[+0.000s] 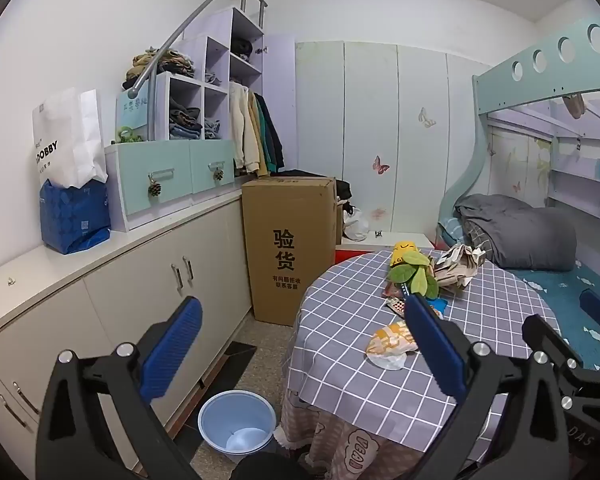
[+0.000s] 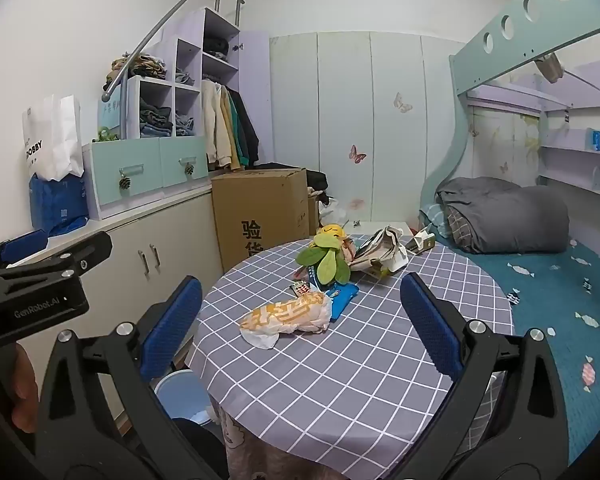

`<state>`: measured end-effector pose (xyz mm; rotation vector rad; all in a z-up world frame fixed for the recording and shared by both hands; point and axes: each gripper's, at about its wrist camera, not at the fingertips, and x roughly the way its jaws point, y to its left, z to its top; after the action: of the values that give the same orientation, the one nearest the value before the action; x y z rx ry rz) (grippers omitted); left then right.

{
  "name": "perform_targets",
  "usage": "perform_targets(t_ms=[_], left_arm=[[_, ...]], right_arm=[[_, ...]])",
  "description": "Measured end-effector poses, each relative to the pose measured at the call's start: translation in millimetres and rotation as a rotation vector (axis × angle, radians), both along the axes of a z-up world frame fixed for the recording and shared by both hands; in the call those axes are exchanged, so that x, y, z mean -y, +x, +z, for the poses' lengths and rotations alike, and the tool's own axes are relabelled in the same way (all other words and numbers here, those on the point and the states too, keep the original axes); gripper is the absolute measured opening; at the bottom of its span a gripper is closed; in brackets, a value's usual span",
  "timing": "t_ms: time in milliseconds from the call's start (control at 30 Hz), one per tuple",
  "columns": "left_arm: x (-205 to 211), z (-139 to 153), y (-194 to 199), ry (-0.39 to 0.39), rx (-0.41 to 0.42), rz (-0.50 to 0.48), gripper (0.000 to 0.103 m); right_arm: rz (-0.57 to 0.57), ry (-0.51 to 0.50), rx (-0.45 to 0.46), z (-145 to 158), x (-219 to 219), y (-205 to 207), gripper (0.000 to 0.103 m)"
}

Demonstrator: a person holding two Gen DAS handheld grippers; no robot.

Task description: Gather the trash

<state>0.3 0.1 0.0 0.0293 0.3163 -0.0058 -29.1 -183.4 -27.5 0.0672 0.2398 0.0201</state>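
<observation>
I judge this barely begun; my left gripper (image 1: 300, 344) and right gripper (image 2: 300, 324) both stand wide apart with nothing between them; the wrapper (image 2: 288, 314), blue packet (image 2: 342, 296) and crumpled paper (image 2: 380, 248) all lie on the table (image 2: 340, 380); the bin (image 1: 236, 424) sits on the floor just beside it, with only something pale at the bottom; every piece is left to move.

Near half of the round table with the grey checked cloth (image 2: 340, 380) lies bare and open to approach. Across its middle lie a crumpled orange-and-white wrapper (image 2: 288, 314), a blue packet (image 2: 342, 296), a yellow-and-green plush toy (image 2: 326, 258) and crumpled newspaper (image 2: 380, 250). Below the left edge, between table and beige cabinets (image 1: 148, 280), stands a blue plastic bin (image 1: 236, 424); a tall cardboard box (image 1: 288, 248) closes this passage behind.
</observation>
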Motion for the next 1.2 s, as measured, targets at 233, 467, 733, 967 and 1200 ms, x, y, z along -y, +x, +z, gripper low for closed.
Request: perform_targets(t_ms=[233,467,733,967,1200], left_arm=[[-1.1,-0.3,1.0,0.001,0.000,-0.002,0.099],[2.1,-0.4,2.9,0.010,0.001,-0.007,0.099],[5.4,-3.5,1.6,0.014,-0.004,-0.007,0.099],[4.8,-5.2,2.6,0.019,-0.011,-0.015,0.099],[6.6,-5.9,3.3,0.020,-0.014,-0.017,0.099]], right_arm=[[-0.001,-0.002,-0.001,-0.6,-0.4,0.4,0.097],[0.005,-0.006,0.000,-3.8,-1.1,-1.2,0.097],[0.003,0.004,-0.004,-3.6,-2.7,1.2,0.097],[0.012,0.015,-0.015,-13.4,-3.5,3.0,0.097],[0.013,0.017,-0.015,-13.7,-3.4,2.6,0.097]])
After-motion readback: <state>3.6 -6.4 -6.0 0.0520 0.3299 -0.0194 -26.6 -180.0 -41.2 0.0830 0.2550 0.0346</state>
